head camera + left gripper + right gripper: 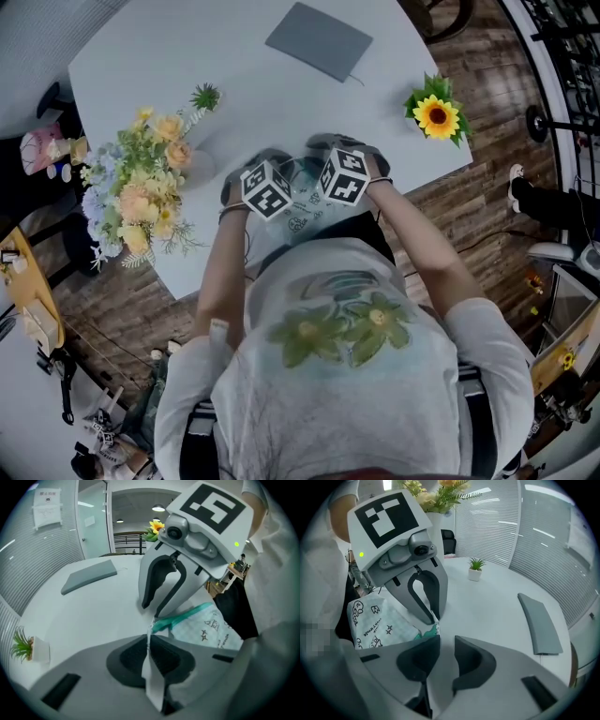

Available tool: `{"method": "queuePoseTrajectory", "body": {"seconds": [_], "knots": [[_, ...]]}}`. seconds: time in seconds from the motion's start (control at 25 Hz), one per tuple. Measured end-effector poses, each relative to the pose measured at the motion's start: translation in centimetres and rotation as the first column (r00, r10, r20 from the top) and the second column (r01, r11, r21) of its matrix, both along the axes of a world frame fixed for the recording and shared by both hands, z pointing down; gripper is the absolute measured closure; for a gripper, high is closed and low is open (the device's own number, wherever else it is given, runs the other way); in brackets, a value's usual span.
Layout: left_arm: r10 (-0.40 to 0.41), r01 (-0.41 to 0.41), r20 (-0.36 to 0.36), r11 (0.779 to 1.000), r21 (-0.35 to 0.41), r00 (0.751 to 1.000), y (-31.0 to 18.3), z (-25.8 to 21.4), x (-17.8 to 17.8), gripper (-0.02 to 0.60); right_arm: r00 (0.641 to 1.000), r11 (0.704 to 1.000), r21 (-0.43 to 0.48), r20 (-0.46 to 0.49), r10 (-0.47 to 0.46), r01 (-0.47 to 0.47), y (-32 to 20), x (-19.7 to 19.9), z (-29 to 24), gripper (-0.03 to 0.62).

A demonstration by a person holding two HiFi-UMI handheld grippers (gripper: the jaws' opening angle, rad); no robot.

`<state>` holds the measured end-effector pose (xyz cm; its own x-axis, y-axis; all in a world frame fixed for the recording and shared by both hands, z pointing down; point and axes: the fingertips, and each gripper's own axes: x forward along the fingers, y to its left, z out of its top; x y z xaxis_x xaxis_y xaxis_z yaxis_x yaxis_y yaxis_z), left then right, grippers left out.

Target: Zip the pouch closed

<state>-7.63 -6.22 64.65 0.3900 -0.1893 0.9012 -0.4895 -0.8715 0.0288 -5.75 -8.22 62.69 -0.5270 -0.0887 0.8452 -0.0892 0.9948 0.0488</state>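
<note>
A white pouch (377, 620) printed with doodles and fitted with a teal zipper (187, 616) lies at the near edge of the white table (187, 75). In the head view it sits between the two marker cubes, left (267, 187) and right (342, 176). My left gripper (150, 641) is shut on a white fabric tab (152, 677) at the pouch's end. My right gripper (444, 639) faces it with a gap between its jaws and bare table showing through. The zipper's teal end (427, 631) lies just at the tip of its left jaw. I see nothing pinched there.
A bouquet of pale flowers (141, 187) stands at the table's left, with a small potted plant (204, 97) behind it. A sunflower (436, 114) sits at the right edge and a grey flat pad (319, 40) at the far side. The person's torso is close behind the pouch.
</note>
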Motion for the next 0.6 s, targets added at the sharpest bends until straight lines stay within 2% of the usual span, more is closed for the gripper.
{"method": "queuePoseTrajectory", "body": {"seconds": [0.24,0.44,0.52,0.6], "knots": [[0.007,-0.007,0.013,1.0,0.009,1.0,0.1,0.0,0.0,0.554,0.994,0.994,-0.02,-0.021,-0.104,0.103,1.2,-0.8,0.3,0.488],[-0.005,0.005,0.002,1.0,0.0,1.0,0.0,0.0,-0.1,0.554,0.983,0.984,-0.032,-0.046,-0.176,0.175,1.8,-1.1,0.6,0.53],[-0.018,0.018,-0.007,1.0,-0.01,1.0,0.0,-0.1,-0.1,0.554,0.98,0.981,-0.039,-0.046,-0.193,0.191,2.1,-1.0,0.6,0.56],[-0.034,0.034,-0.013,0.999,-0.021,0.999,-0.1,-0.1,-0.1,0.554,0.98,0.981,-0.046,-0.04,-0.193,0.191,2.2,-1.0,0.7,0.562]]}}
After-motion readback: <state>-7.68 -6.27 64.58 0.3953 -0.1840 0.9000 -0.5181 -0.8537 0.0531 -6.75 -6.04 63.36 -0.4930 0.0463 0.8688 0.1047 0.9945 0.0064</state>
